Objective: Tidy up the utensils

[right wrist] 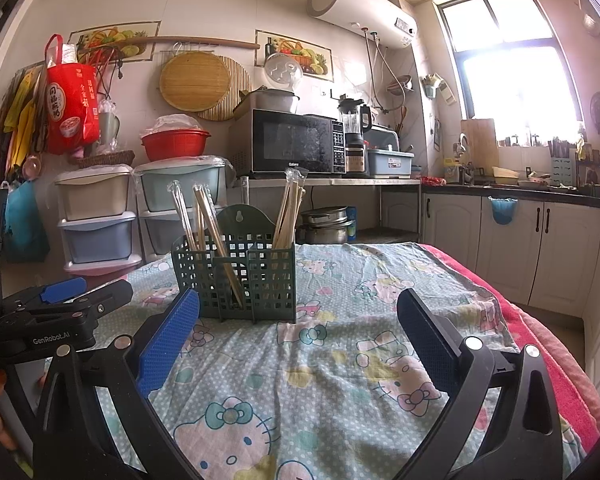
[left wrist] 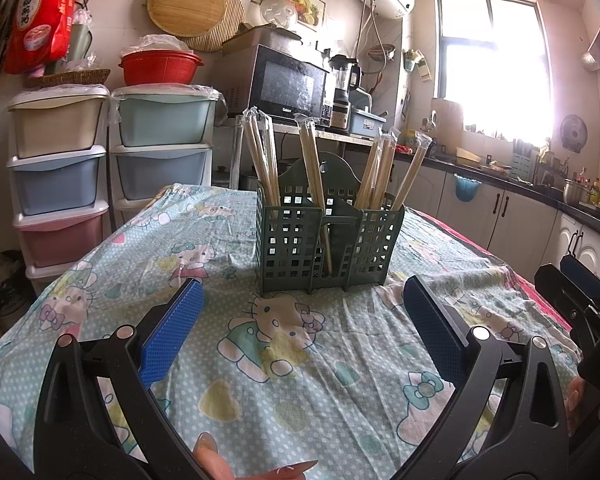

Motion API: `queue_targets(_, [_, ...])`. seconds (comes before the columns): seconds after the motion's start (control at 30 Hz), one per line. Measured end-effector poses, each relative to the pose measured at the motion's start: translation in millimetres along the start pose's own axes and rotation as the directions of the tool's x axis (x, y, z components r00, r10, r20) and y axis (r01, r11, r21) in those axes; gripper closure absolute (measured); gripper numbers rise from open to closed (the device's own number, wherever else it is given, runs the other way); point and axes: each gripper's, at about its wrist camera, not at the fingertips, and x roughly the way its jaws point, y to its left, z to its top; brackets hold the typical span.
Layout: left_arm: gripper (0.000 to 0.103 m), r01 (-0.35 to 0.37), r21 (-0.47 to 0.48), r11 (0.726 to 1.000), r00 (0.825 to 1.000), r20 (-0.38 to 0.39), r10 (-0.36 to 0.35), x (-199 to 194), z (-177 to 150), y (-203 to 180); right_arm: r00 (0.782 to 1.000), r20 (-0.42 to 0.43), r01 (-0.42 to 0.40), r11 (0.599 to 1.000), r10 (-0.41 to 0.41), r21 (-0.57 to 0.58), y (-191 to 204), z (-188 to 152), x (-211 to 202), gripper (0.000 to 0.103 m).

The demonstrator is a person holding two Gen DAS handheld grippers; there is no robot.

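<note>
A green holder [left wrist: 328, 236] with little square holes stands upright on the table, on a cloth [left wrist: 300, 360] with cartoon cats and dots. It has three parts. Chopsticks in clear wrappers [left wrist: 262, 160] stand in the left part, one wrapped pair [left wrist: 314, 172] leans in the middle part, and more wrapped chopsticks [left wrist: 388, 168] stand in the right part. From the right wrist view, the same holder [right wrist: 236, 276] sits near the far left side of the table.

The left gripper [left wrist: 300, 312] is wide open and holds nothing. Its blue fingers [left wrist: 172, 332] hang over the cloth, just in front of the holder and not touching it. The right gripper [right wrist: 300, 320] is wide open too, and it is empty. It sits to the right of the left one.

The side of the left gripper says "GenRobot.AI" in the right wrist view. The black microwave [right wrist: 296, 142] at the back says "Galanz" in small white letters. A red bag [right wrist: 72, 104] hangs on the wall with big white Chinese writing that I cannot read clearly. A stack of coloured drawers [right wrist: 96, 220] stands behind the table.
</note>
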Motion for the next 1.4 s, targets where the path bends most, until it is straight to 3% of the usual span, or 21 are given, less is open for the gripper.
queue_targets(0.7, [0.011,0.004,-0.001,1.0,1.0,-0.019,-0.004,3.5,-1.6,-0.9,1.0,-0.004,0.004,1.0,-0.004,0.01,-1.1,0.9,-2.0,0.007])
queue_targets(0.97, [0.011,-0.024,-0.007,1.0,0.997,-0.076,0.023,14.7,-4.7,1.7,0.992,-0.1,0.085,0.995,-0.08,0.048,-15.4,2.3,13.5,0.007])
queue_targets(1.13, [0.011,-0.03,-0.016,0.999,0.996,-0.09,0.028,14.3,-1.9,4.1,0.964,-0.238,0.147,0.984,-0.12,0.102,-45.1,1.7,36.3,0.007])
queue_targets(1.3, [0.011,-0.042,-0.048,0.998,0.989,-0.142,0.035,19.1,8.5,18.6,0.904,-0.392,0.234,0.964,-0.168,0.128,-90.5,0.9,68.7,0.007])
queue_targets(1.4, [0.011,-0.075,-0.06,0.995,0.984,-0.164,0.064,22.9,14.2,30.8,0.881,-0.44,0.268,0.949,-0.172,0.167,-113.8,-2.3,78.7,0.007])
